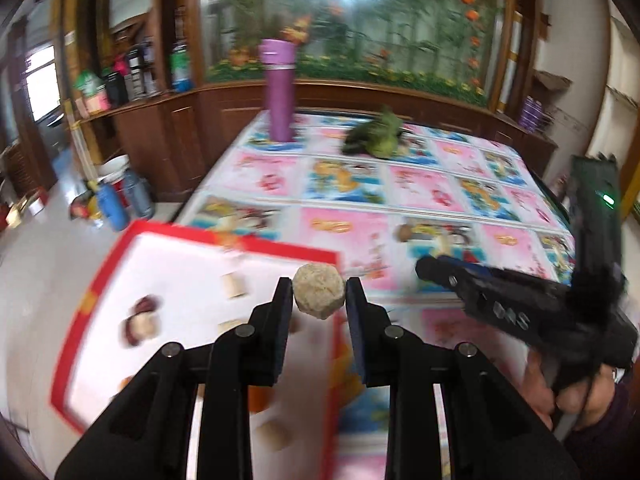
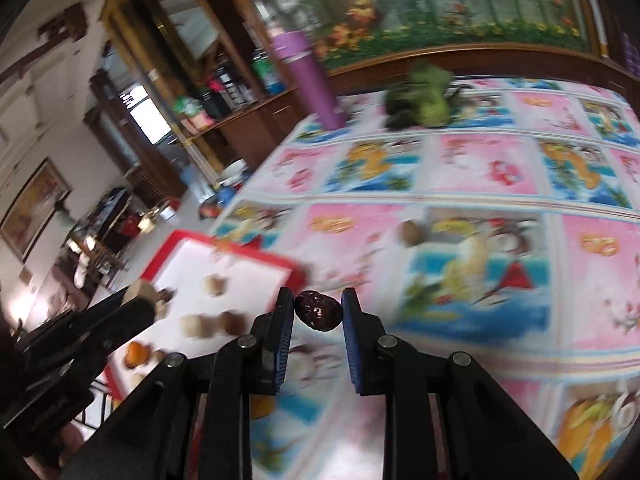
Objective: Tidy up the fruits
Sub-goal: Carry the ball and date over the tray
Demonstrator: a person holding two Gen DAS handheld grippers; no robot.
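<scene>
The left gripper (image 1: pixel 319 298) is clamped on a pale beige lump (image 1: pixel 318 293), faceted and rough, pinched between its two black fingers (image 1: pixel 283 320) above the right edge of the tray; the right gripper (image 2: pixel 318 312) grips a dark red fruit (image 2: pixel 319 311), wrinkled and glossy, between blue-padded fingers (image 2: pixel 352 344) just right of the tray's near right corner. In the left wrist view the right gripper (image 1: pixel 440 270) shows at the right, reaching in over the tablecloth, with a hand (image 1: pixel 568 396) around its handle; in the right wrist view the left gripper (image 2: pixel 140 294) shows at the left with the pale lump (image 2: pixel 139 291) at its tip, over the tray.

The red-rimmed white tray (image 1: pixel 160 236) lies at the near left of the table; on it sit several blurred pieces, among them a dark red and pale one (image 1: pixel 140 320), a beige one (image 1: pixel 236 286) and an orange one (image 2: pixel 136 354). A small brown round piece (image 1: pixel 404 234) rests on the tablecloth (image 1: pixel 400 184), right of the tray and apart from it; the cloth is patterned in pink and blue cartoon squares. At the far side stands a purple bottle (image 1: pixel 278 88), upright, and right of it lies a green leafy bundle (image 1: pixel 376 136); behind them runs a wooden cabinet (image 1: pixel 168 120) with a flowered panel.
</scene>
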